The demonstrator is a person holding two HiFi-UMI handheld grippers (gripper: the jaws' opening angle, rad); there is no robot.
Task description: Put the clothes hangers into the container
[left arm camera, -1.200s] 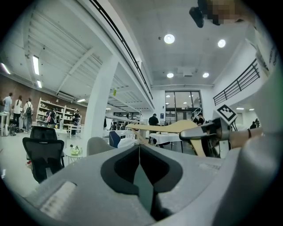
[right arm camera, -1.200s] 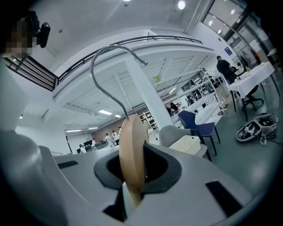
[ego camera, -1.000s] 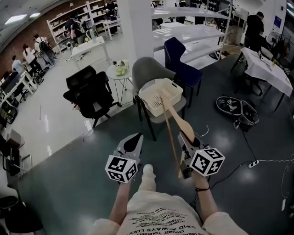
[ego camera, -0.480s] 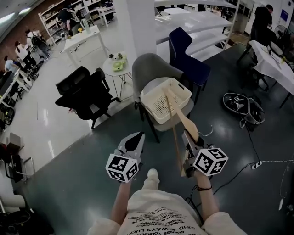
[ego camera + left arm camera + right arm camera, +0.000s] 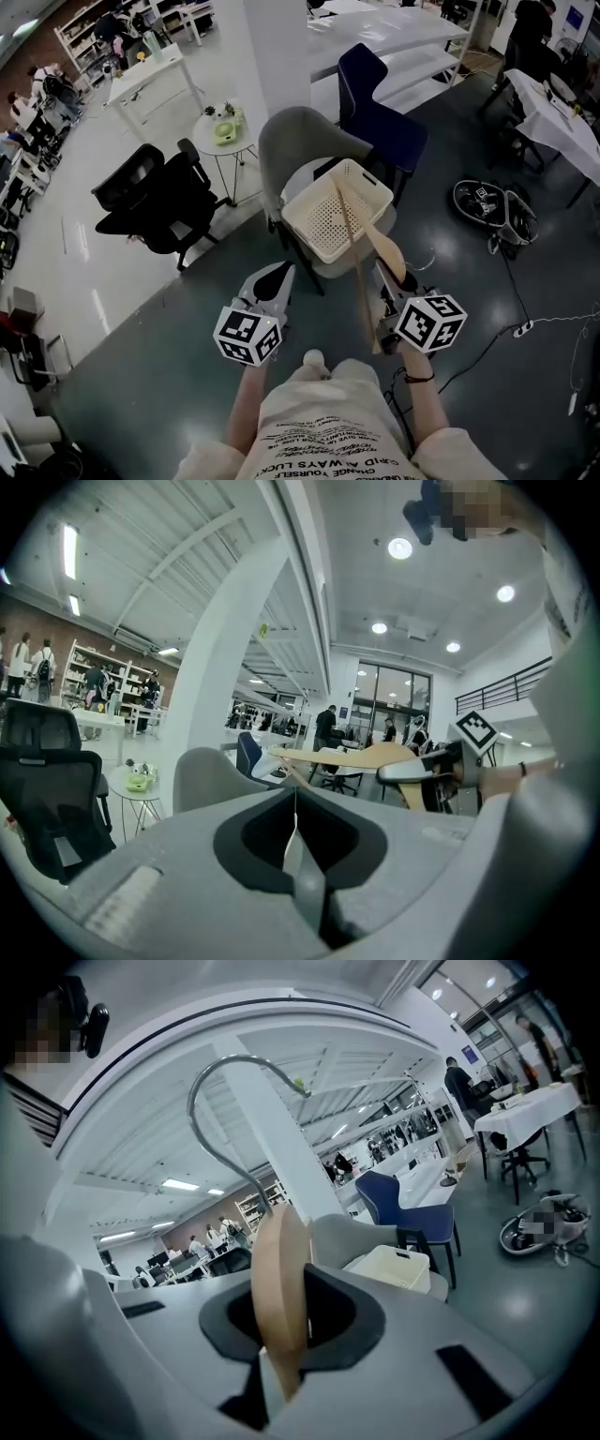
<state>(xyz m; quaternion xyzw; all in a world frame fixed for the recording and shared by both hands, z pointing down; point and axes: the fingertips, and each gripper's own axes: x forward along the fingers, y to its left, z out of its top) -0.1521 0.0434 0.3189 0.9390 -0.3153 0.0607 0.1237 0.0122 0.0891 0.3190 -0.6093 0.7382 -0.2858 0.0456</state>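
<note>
**Head view w/ both gripper views, near to far.**

- **L gripper** [image 5: 278, 272]: it is hovering over the dark floor [image 5: 159, 375], just in front of the person. Its jaws are lying closed together w/ nothing between them.
- **R gripper** [image 5: 386, 281]: it is hovering beside the L one, jaws clamping a wooden clothes hanger [image 5: 383, 246] edge-on.
- **Hanger:** it is hanging clear of the floor, bar pointing away from the person. In the head view its far end is overlapping the basket; whether the two are touching cannot be told. In the R gripper view the metal hook [image 5: 242, 1057] is arching up and over above the jaws.
- **Cream perforated basket** [image 5: 316, 181]: it is sitting tilted on the seat of a grey chair [image 5: 286, 141], just beyond the grippers.
- **Behind the grey chair:** a blue chair [image 5: 375, 103] is standing to the R.
- **To the L:** a black office chair [image 5: 155, 197] is standing near a small round tabletop [image 5: 220, 131].
</note>
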